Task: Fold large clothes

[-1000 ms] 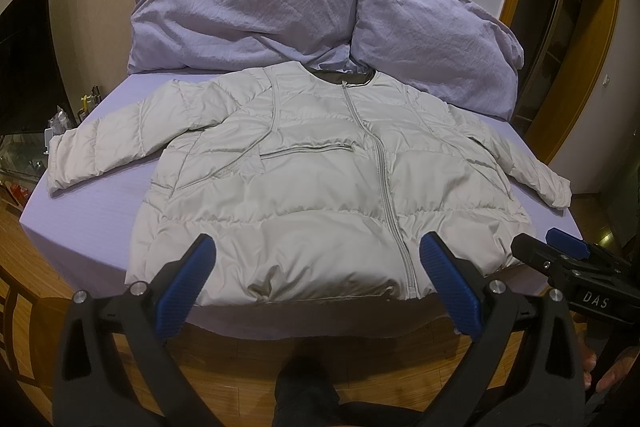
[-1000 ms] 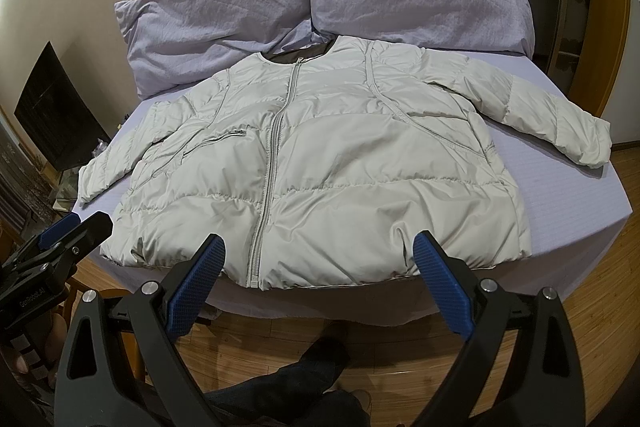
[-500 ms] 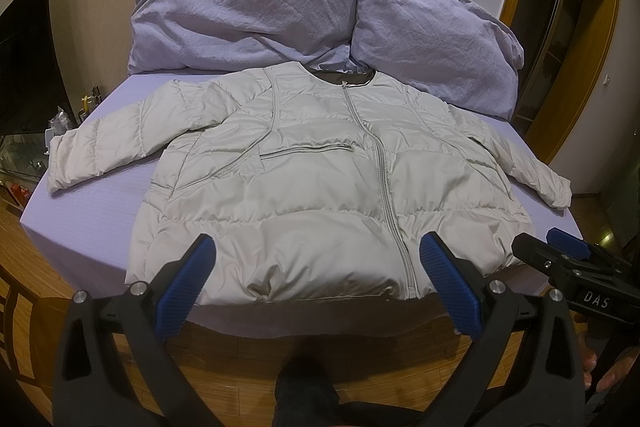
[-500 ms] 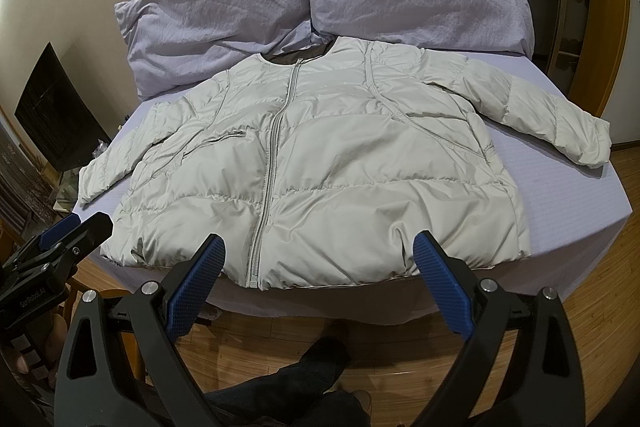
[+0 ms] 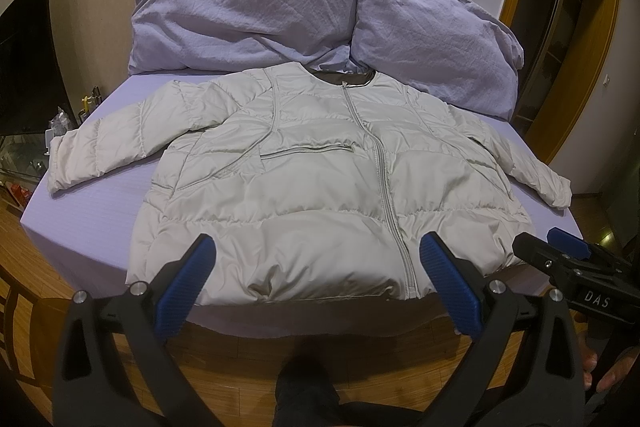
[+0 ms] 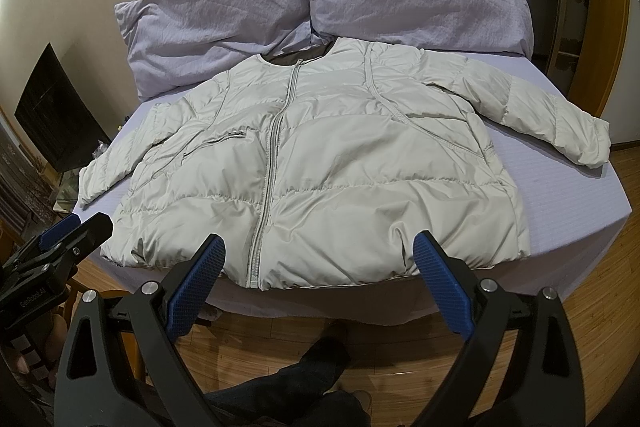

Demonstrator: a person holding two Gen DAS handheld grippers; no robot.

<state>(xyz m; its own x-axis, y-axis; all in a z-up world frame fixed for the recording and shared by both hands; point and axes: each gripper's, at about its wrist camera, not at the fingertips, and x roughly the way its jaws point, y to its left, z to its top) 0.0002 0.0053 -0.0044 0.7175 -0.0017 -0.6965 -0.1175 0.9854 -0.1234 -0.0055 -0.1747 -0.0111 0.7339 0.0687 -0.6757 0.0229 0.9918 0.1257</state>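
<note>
While the pale puffer jacket [image 5: 320, 183] lies zipped and face-up on the lavender bed [image 5: 88, 223], the left wrist view shows the left gripper [image 5: 316, 275] held off the foot of the mattress, its blue-padded fingers [image 5: 188, 283] spread wide and grasping nothing. From the jacket's hem, the collar points away toward two pillows [image 5: 248, 15] at the wall, so the garment's long axis from cuff to cuff runs across the gripper's line of sight. The left sleeve [image 5: 108, 151] stretches out from the jacket body toward the bed's left edge. Beside the hem's right corner, the right gripper [image 5: 560, 259] juts in, apart from the cloth.

Seen from the right wrist view, the right gripper [image 6: 316, 275] likewise hangs just short of the jacket's [image 6: 320, 163] hem, its fingers [image 6: 440, 287] released and empty. The right sleeve [image 6: 560, 123] reaches out from the jacket body toward the bed's [image 6: 600, 203] right side, while the left gripper [image 6: 72, 239] sits off the hem's left corner.

Each sleeve appears nearer to the gripper on its own side, and folding has likely not begun; a sleeve brought across the jacket's chest looks the probable first move.
</note>
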